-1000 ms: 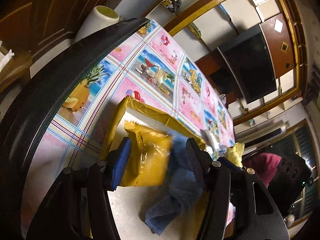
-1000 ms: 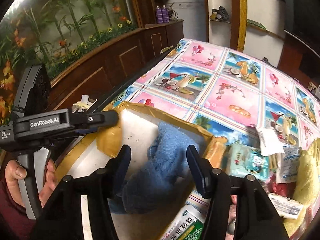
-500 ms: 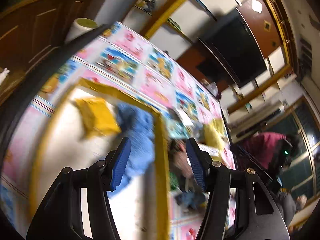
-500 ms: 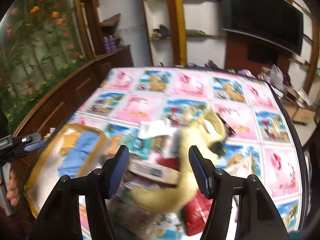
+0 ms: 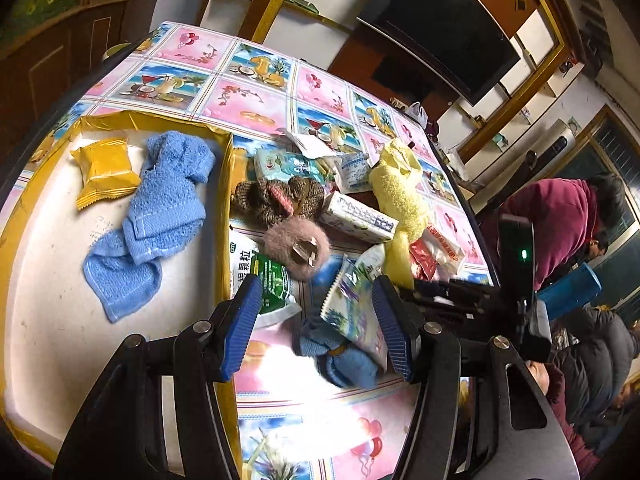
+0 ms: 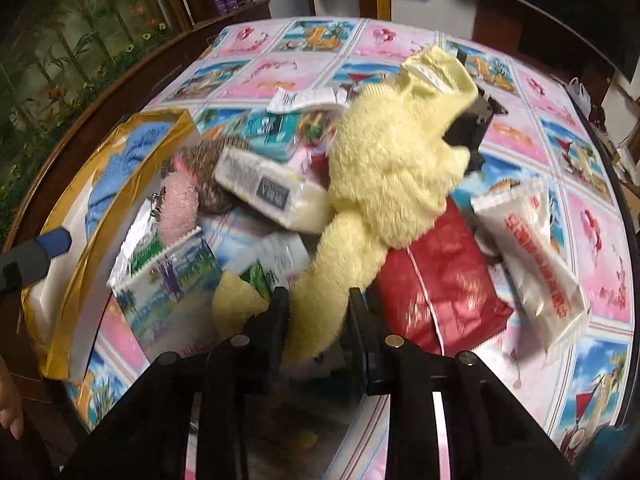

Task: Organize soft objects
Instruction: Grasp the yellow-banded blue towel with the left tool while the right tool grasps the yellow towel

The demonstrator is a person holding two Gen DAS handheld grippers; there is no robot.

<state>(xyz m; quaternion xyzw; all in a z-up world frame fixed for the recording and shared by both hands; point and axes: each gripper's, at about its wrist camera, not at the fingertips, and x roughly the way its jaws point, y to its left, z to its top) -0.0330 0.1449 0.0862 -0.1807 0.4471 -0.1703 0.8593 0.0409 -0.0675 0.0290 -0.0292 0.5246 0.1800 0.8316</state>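
Your right tongs (image 6: 316, 304) have moved off the gold-rimmed tray (image 5: 224, 216) to the pile and are now pinching the yellow plush towel (image 6: 392, 176) by its near end; expect transfer next. Your left tongs (image 5: 316, 320) have withdrawn from the tray and hang spread above a snack packet (image 5: 352, 312). Left of them, the tray holds the blue towel (image 5: 156, 216) and a yellow packet (image 5: 106, 172).

We note the left gripper (image 5: 316, 322): black frame, ribbed blue pads (image 5: 242, 326), silver screws. The right gripper (image 6: 318, 308): black frame, dark fingers (image 6: 358, 316), silver screws.
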